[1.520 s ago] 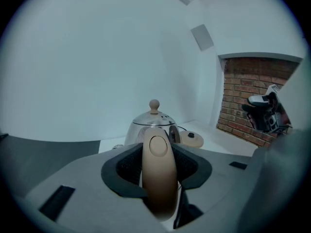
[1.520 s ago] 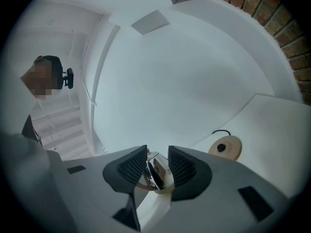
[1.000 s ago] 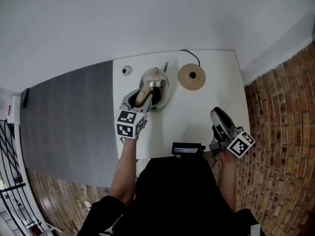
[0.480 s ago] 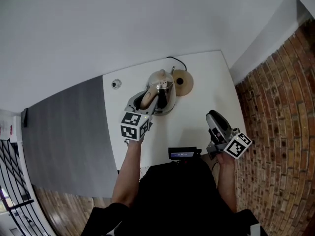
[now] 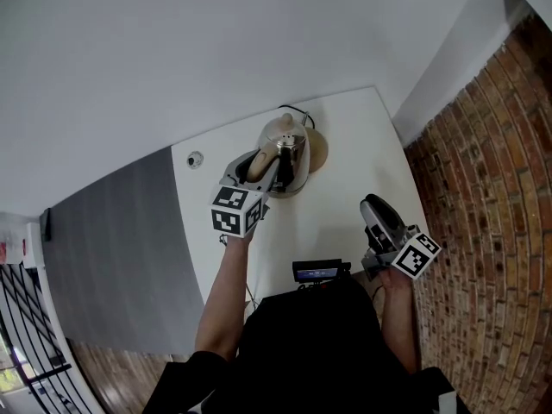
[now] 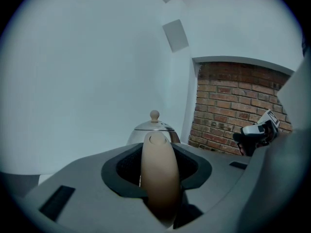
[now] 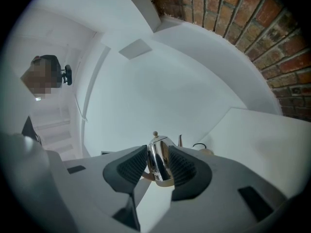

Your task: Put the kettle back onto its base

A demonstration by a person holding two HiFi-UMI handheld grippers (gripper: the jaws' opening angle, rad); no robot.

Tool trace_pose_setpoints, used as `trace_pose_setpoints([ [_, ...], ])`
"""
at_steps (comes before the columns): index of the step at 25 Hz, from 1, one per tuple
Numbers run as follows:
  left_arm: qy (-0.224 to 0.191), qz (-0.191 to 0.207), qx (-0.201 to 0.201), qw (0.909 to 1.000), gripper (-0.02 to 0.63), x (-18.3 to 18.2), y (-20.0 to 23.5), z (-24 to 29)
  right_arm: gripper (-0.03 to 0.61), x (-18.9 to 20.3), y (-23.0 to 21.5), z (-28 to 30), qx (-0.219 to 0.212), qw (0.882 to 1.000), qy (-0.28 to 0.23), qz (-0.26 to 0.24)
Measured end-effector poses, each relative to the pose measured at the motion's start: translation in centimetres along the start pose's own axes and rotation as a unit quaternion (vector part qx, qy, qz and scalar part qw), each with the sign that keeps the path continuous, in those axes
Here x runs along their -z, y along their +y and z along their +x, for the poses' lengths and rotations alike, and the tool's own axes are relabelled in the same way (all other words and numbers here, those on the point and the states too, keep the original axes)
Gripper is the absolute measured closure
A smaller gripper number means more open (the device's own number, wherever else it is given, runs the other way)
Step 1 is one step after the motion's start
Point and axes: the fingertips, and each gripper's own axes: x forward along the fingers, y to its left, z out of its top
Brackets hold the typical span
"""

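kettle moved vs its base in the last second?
Yes. The kettle has shifted right toward the base: clear of it before, now overlapping it.

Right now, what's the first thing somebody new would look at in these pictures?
Probably the shiny silver kettle at the far edge of the white table, held by its tan handle in the left gripper. Its round tan base peeks out from behind it, and a red brick wall fills the right side.

The base (image 5: 318, 148) — mostly hidden behind the kettle (image 5: 290, 150).
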Motion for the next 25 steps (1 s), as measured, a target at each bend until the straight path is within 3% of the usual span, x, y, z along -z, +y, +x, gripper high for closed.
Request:
trace_pose_setpoints([
  [25, -0.014, 0.003, 0.010, 0.9998, 0.446, -4.3, 1.7, 8.9, 0.437, -2.8, -3.2, -2.1, 0.038, 0.999, -0.021, 0.001],
])
